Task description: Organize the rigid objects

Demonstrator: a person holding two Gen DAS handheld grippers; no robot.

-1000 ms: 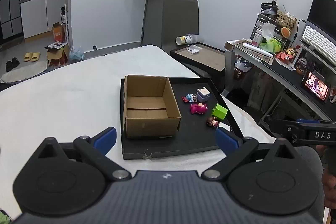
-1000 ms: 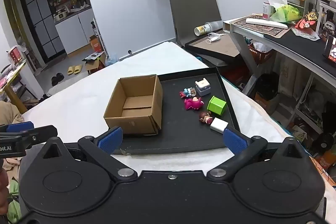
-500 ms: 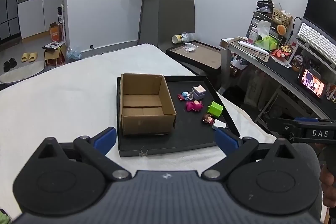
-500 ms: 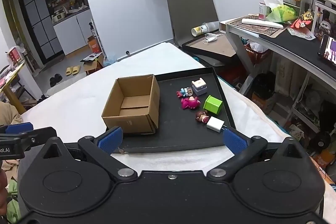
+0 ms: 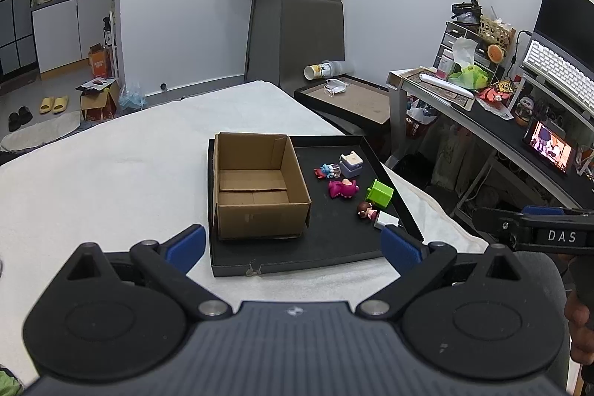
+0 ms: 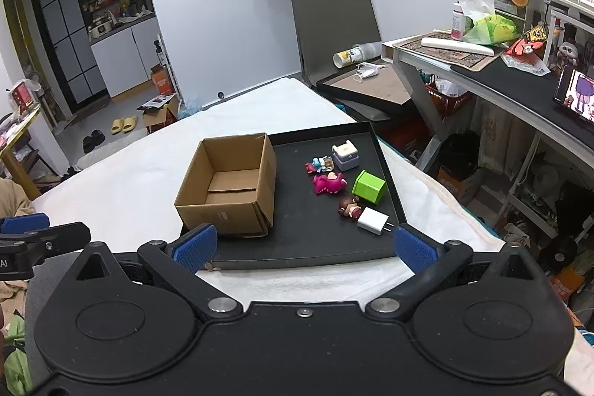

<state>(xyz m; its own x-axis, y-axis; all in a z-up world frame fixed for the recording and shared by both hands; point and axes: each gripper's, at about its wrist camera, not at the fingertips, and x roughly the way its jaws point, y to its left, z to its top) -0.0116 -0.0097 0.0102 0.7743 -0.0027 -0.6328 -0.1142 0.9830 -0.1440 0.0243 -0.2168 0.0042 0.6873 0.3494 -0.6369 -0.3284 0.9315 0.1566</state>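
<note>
A black tray [image 5: 334, 247] [image 6: 297, 247] lies on a white-covered table. On its left stands an open, empty cardboard box [image 5: 260, 188] [image 6: 226, 188]. To the box's right lie several small items: a pale purple cube [image 6: 346, 155], a small blue and red figure [image 6: 319, 165], a magenta toy [image 6: 329, 183], a green cube [image 6: 368, 187], a small doll [image 6: 349, 206] and a white charger [image 6: 373, 221]. My left gripper [image 5: 293, 247] is open and empty, short of the tray's near edge. My right gripper [image 6: 302, 244] is open and empty, also at the near edge.
The white table [image 5: 111, 173] extends left and behind the tray. A grey chair [image 5: 312, 36] and a low side table [image 5: 352, 95] stand behind. A cluttered desk [image 6: 501, 69] with a keyboard and a lit phone is on the right.
Both grippers have drawn back a little and tilted; the tray and box sit slightly farther and more centred in both views. Nothing on the tray has moved.
</note>
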